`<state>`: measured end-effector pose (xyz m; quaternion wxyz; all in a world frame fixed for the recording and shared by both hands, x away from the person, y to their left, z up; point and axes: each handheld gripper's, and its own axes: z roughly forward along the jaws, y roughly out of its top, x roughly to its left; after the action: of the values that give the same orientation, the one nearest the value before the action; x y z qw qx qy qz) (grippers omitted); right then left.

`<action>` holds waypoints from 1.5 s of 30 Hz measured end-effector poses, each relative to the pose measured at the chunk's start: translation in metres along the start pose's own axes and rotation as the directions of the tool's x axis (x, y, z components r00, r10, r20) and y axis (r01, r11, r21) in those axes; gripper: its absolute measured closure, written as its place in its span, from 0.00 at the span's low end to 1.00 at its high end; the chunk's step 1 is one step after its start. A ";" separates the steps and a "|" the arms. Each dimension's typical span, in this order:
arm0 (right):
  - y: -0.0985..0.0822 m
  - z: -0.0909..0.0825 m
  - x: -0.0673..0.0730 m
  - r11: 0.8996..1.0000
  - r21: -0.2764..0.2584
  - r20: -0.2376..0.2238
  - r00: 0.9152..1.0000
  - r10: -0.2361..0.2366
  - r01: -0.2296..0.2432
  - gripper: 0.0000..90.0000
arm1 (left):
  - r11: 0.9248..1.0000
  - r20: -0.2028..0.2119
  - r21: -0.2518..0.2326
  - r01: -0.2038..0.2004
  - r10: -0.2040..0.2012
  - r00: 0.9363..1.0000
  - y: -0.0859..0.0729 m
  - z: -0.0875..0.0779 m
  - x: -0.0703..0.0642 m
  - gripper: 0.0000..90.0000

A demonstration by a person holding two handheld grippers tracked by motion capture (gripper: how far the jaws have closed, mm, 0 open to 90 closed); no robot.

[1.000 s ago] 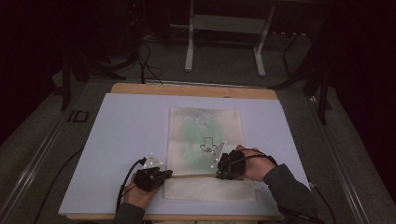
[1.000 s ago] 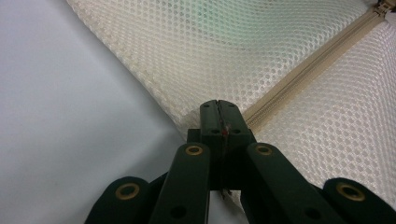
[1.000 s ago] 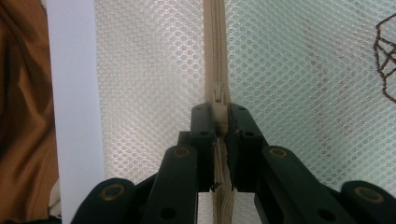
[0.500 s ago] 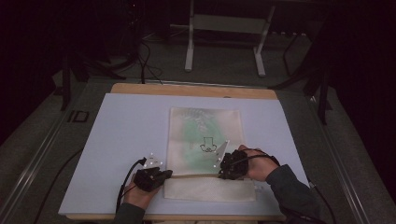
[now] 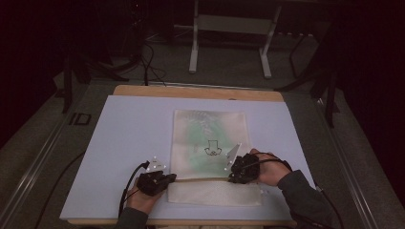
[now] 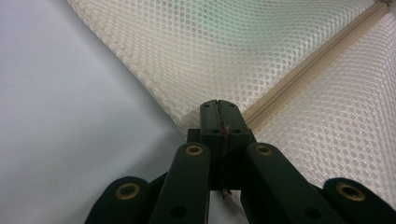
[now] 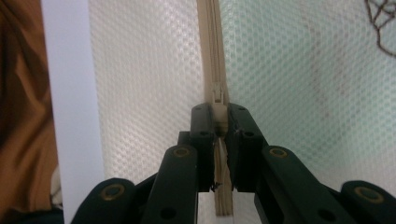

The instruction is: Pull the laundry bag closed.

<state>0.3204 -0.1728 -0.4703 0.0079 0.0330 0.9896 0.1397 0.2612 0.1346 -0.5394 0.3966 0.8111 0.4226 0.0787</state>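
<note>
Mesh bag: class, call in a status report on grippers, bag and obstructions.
Left gripper shut on mesh bag corner by the zipper. Right gripper shut on zipper pull. Nothing in the way.

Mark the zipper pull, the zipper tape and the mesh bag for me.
zipper pull (image 7: 217, 95): right gripper view, its slider above the jaws.
zipper tape (image 6: 308, 70): left gripper view, mid-length of the beige strip.
mesh bag (image 5: 210, 129): high view, upper panel.

Mesh laundry bag (image 5: 210, 143): green contents blurred behind the netting, black motif at 3 o'clock too small to read, near edge partly hidden by both grippers.
</note>
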 end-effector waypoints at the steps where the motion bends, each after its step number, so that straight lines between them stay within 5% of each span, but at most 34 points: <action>1: -0.001 -0.001 0.000 1.000 -0.001 0.000 1.000 0.007 -0.007 0.91 | 1.000 0.000 0.001 -0.001 0.001 1.000 0.000 0.000 0.000 0.99; 45: -0.026 -0.015 -0.004 0.999 -0.009 0.006 0.999 0.046 -0.046 0.91 | 1.000 0.006 -0.006 0.007 -0.007 1.000 -0.001 0.000 0.001 0.99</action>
<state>0.3222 -0.2026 -0.4628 0.0080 0.0560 0.9879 0.1444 0.2611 0.1353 -0.5400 0.4003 0.8086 0.4243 0.0762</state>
